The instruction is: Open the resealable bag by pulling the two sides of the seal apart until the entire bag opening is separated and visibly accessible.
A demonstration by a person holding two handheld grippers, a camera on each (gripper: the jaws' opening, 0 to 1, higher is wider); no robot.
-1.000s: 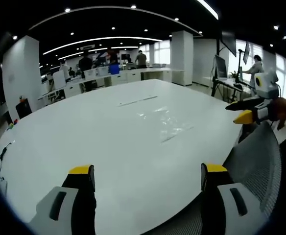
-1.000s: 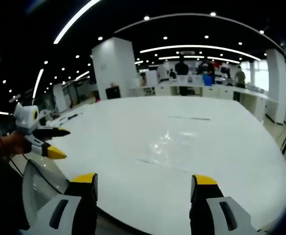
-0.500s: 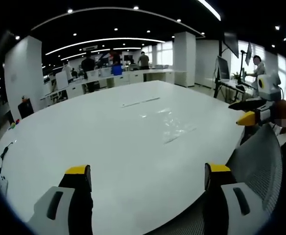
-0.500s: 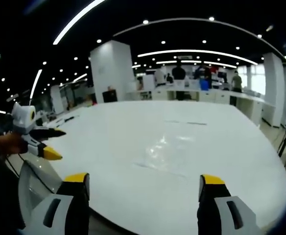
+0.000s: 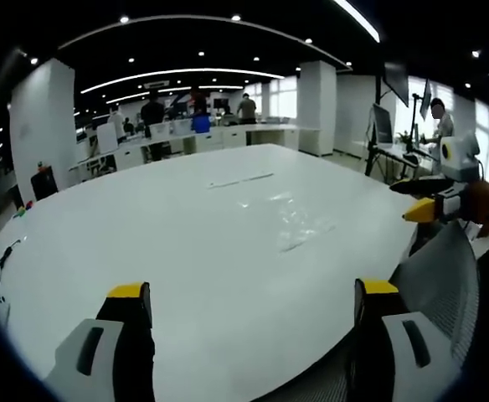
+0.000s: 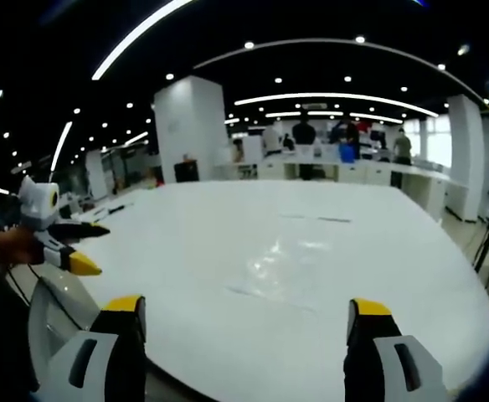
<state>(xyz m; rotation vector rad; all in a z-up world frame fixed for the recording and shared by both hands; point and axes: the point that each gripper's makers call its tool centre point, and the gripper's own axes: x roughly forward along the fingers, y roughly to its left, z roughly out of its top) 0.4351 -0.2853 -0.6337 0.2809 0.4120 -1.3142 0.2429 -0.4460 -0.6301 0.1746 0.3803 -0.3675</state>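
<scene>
Both cameras have been drawn slightly back and up over the last second, so the yellow jaw tips now sit lower in each view; the clear bag itself lies where it lay.

No grasp has been made yet. The resealable bag [image 5: 299,228] rests flat on the wide white surface [image 5: 144,243], well apart from both grippers, and its seal appears closed, though the film is too transparent and glossy for the seal line to be made out with certainty. In the right gripper view the bag [image 6: 282,266] is seen ahead, roughly between that gripper's two jaw tips.

The left gripper [image 5: 253,293] is held with its jaws spread wide and nothing between them. The right gripper [image 6: 244,308] is likewise spread and empty; it is also seen from the side at the edge of the left gripper view, and the left one at the edge of the right gripper view.

The step in hand is judged to be the approach. Next, both grippers would have to be brought forward and down to the bag's mouth, one lip taken in each, before any pulling apart.

The surface's near edge curves just ahead of the jaws. A mesh chair back [image 5: 437,285] stands just beside it on the right and would have to be cleared. Around the bag the surface offers broad room; two thin strips [image 5: 240,179] lie beyond it.
</scene>
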